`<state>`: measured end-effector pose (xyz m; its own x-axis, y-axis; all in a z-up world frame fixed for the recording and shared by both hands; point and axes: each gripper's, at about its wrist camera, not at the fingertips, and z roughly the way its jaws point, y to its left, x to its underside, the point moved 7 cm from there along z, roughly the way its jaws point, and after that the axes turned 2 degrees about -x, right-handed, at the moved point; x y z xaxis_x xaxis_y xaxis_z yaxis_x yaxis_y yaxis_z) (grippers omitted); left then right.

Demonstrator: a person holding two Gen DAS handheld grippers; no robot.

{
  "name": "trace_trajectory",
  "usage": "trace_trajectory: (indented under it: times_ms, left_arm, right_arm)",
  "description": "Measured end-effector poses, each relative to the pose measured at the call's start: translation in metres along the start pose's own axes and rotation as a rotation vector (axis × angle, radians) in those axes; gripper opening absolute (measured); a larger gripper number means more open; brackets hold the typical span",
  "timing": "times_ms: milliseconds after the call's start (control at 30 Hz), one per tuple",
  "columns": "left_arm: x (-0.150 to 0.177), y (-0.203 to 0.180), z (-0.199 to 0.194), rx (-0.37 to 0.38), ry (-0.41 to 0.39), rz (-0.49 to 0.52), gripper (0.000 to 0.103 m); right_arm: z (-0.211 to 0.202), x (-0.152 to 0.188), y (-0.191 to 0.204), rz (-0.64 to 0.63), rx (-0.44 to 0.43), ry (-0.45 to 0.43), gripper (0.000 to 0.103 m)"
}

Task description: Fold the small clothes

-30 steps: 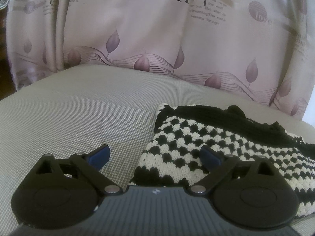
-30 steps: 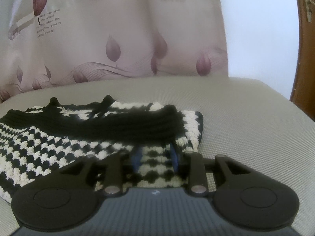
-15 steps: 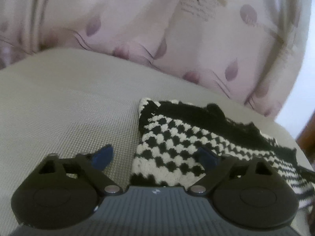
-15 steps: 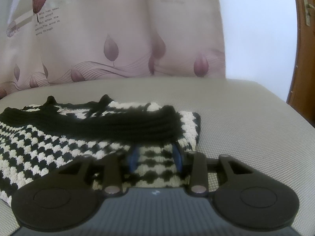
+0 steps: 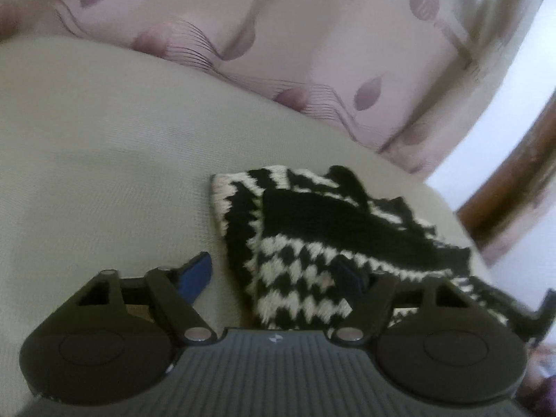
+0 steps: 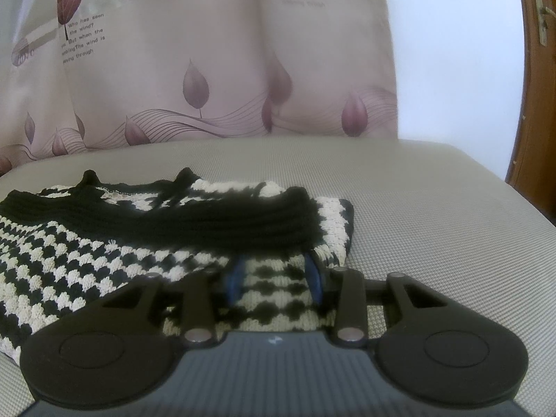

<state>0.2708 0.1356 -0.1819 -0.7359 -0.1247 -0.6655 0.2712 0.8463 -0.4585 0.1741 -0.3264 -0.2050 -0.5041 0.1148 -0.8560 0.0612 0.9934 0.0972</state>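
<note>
A black-and-white checked knit garment [image 5: 302, 208] with a black ribbed band lies folded on a grey woven surface [image 5: 104, 139]. My left gripper [image 5: 274, 274] is at its near left corner. The left blue pad [image 5: 198, 274] stands clear of the cloth edge and the right pad [image 5: 351, 274] is over the knit. Its jaws are closing with the corner between them. At the other end of the garment [image 6: 69, 253] my right gripper [image 6: 275, 279] straddles the near right corner, with its pads [image 6: 236, 281] a little apart on either side of a strip of knit.
A pink curtain [image 6: 208, 69] with a leaf print hangs behind the grey surface [image 6: 434, 226]. At the far right are a white wall and a brown wooden door [image 6: 538, 69]. The curtain [image 5: 312, 34] also fills the back of the left wrist view.
The left gripper swung right towards the garment's left corner and its jaws narrowed around it. The right gripper stayed in place and its jaws widened slightly.
</note>
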Motion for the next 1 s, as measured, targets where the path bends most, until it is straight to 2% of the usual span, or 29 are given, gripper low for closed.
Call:
trace_trajectory:
  times_ms: [33, 100, 167, 233, 333, 433, 500, 567, 733, 867, 1000]
  left_arm:
    - [-0.002, 0.001, 0.004, 0.018, 0.004, 0.004, 0.057]
    - [-0.005, 0.008, 0.012, 0.055, 0.008, -0.033, 0.034]
    - [-0.005, 0.017, 0.019, 0.107, 0.02, -0.095, 0.027]
    - [-0.004, 0.021, 0.021, 0.141, 0.022, -0.143, 0.026]
    - [-0.003, 0.022, 0.021, 0.172, 0.031, -0.154, 0.026]
    - [-0.002, 0.024, 0.02, 0.202, 0.02, -0.171, 0.033]
    - [-0.004, 0.021, 0.02, 0.217, 0.022, -0.151, 0.043]
    - [-0.005, 0.016, 0.021, 0.218, 0.023, -0.12, 0.046]
    - [-0.006, 0.018, 0.023, 0.24, 0.015, -0.159, 0.047]
    - [-0.004, 0.017, 0.025, 0.201, 0.021, -0.15, 0.025]
    - [-0.003, 0.008, 0.021, 0.131, -0.007, -0.068, 0.023]
  right_arm:
    - [0.0, 0.0, 0.0, 0.0, 0.001, 0.0, 0.037]
    - [0.0, 0.0, 0.0, -0.002, 0.003, 0.0, 0.037]
    - [0.0, 0.0, 0.0, -0.005, 0.006, -0.001, 0.038]
    - [0.0, 0.0, 0.001, -0.006, 0.008, -0.001, 0.038]
    - [-0.001, 0.0, 0.001, -0.004, 0.006, 0.0, 0.038]
    - [0.0, -0.001, 0.001, -0.007, 0.008, -0.001, 0.038]
    - [-0.001, -0.001, 0.001, -0.009, 0.011, -0.001, 0.039]
    - [-0.001, -0.001, 0.001, -0.013, 0.016, -0.001, 0.039]
    - [-0.001, 0.0, 0.002, -0.016, 0.02, -0.001, 0.039]
    - [-0.001, 0.0, 0.002, -0.02, 0.023, -0.001, 0.04]
    - [-0.001, 0.0, 0.002, -0.023, 0.027, -0.002, 0.04]
